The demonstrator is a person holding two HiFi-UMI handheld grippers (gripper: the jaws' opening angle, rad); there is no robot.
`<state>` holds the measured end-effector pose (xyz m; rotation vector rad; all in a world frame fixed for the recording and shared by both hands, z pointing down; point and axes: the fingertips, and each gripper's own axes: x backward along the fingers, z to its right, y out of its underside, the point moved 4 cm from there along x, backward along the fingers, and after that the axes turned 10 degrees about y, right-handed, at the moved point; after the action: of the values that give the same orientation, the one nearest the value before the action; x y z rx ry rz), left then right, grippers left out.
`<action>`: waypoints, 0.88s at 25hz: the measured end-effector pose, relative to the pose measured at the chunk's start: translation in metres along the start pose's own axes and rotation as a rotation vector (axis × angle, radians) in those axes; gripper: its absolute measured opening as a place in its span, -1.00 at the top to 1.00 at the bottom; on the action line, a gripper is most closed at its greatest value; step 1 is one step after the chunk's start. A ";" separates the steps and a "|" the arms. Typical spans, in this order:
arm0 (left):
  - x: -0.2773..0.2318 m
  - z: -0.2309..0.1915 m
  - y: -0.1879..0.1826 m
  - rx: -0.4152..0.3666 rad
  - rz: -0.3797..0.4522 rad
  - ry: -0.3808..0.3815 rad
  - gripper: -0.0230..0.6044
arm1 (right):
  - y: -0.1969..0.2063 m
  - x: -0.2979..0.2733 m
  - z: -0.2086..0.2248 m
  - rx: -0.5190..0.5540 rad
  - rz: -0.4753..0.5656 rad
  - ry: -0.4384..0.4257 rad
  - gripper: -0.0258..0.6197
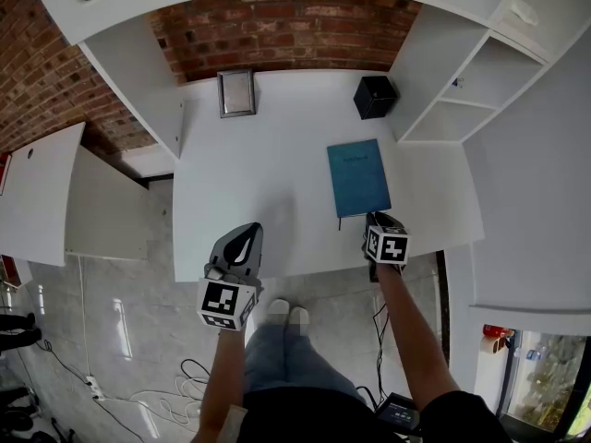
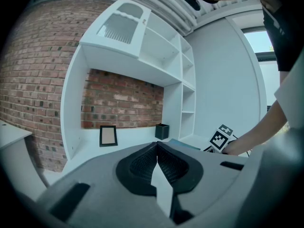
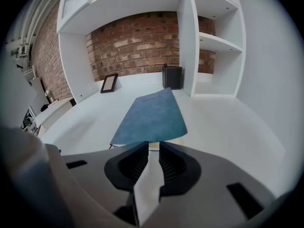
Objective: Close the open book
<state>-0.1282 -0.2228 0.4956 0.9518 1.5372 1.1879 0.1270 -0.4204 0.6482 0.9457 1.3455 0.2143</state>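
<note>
My right arm reaches forward and down from the elbow, and my right gripper [image 1: 376, 218] tips steeply toward the white desk [image 1: 259, 183], its marker cube facing up at me. Its jaws stand a little apart with nothing pinched between them. Their tips sit right at the near short edge of the blue book [image 3: 152, 115], where a strip of cream pages shows through the gap; I cannot tell whether the tips touch it. The book lies shut and flat on the right half of the desk, cover up, its long side running away from me, with a red ribbon end poking out at its near left corner. My left gripper [image 2: 156, 145] hangs nearly level over the desk's near edge, well apart from the book, with its jaws closed tip to tip on nothing. At the back of the desk a picture frame [image 1: 236, 92] leans against the brick wall [image 1: 277, 30] and a black box [image 1: 375, 97] stands in the right corner beside the white shelves [image 1: 452, 90]. Nothing lies between either gripper and the book. Cables [image 1: 138, 377] trail over the grey floor below me.
</note>
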 end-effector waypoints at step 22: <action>-0.022 0.010 -0.103 -0.132 0.189 0.079 0.90 | -0.127 0.184 0.037 -0.124 0.659 0.047 0.76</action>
<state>-0.1166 -0.2649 0.3992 0.9885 1.4344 1.4579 0.1610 -0.4004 0.4246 1.2581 1.0092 0.8155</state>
